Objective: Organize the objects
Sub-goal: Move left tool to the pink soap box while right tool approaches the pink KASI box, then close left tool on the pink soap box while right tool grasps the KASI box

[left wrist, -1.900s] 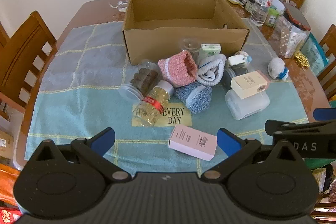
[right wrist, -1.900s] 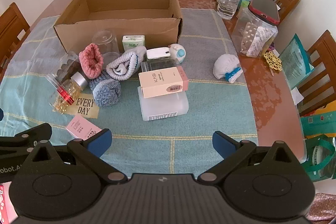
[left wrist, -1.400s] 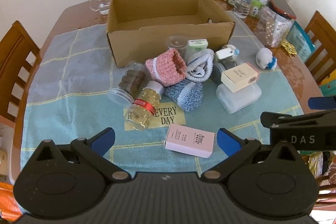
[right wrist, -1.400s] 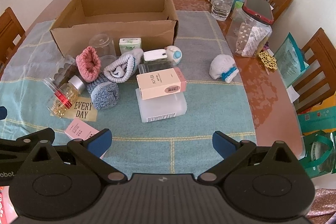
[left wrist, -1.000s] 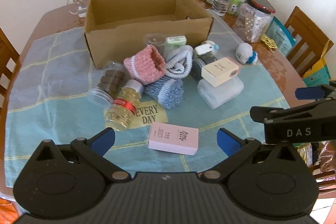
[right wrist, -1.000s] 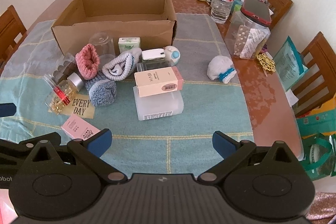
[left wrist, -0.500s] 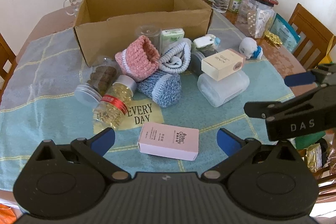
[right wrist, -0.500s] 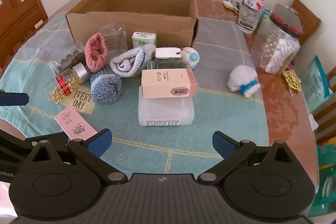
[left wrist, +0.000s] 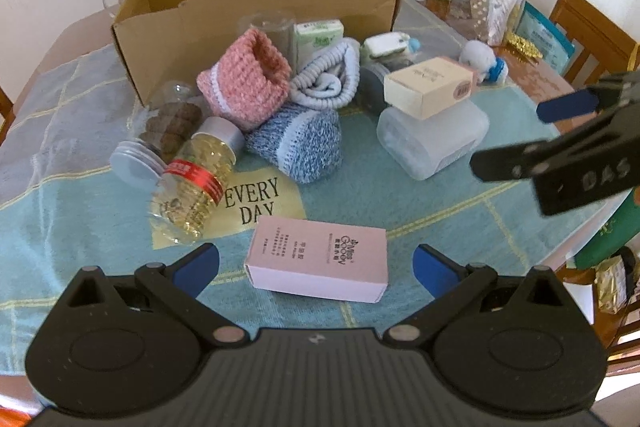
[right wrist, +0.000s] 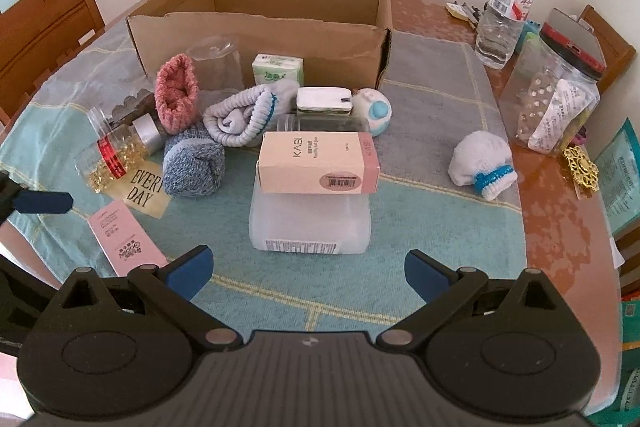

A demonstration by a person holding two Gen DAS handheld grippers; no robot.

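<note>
Plenty going on from my seat, so biggest stuff first. I've got the table (right wrist: 556,203) under a teal cloth (right wrist: 420,227), with bare wood showing only along the right edge. At the back sits the cardboard box (right wrist: 260,39), open on top, and its front wall has the whole pile pushed up close to it.

Next down is the frosted plastic tub (right wrist: 308,223) with the KASI carton (right wrist: 316,167) lying across its lid. To the right of those the cloth is open until you hit the white knit bundle (right wrist: 480,163), which sits alone near the cloth's edge. On the left it's crowded: pink knit piece (left wrist: 246,79), grey sock roll (left wrist: 326,79), blue knit roll (left wrist: 300,147) and the capsule bottle (left wrist: 192,183) lying on its side, partly over the EVERY DAY card (left wrist: 256,201).

Closest to me is the pink box (left wrist: 318,259), flat on the cloth near the front edge with clear cloth on both its sides. My left tongs (left wrist: 316,267) are spread wide and empty, with that box right between the blue pads. My right tongs (right wrist: 306,273) are also wide and empty, lined up in front of the tub with a bare strip of cloth between.
</note>
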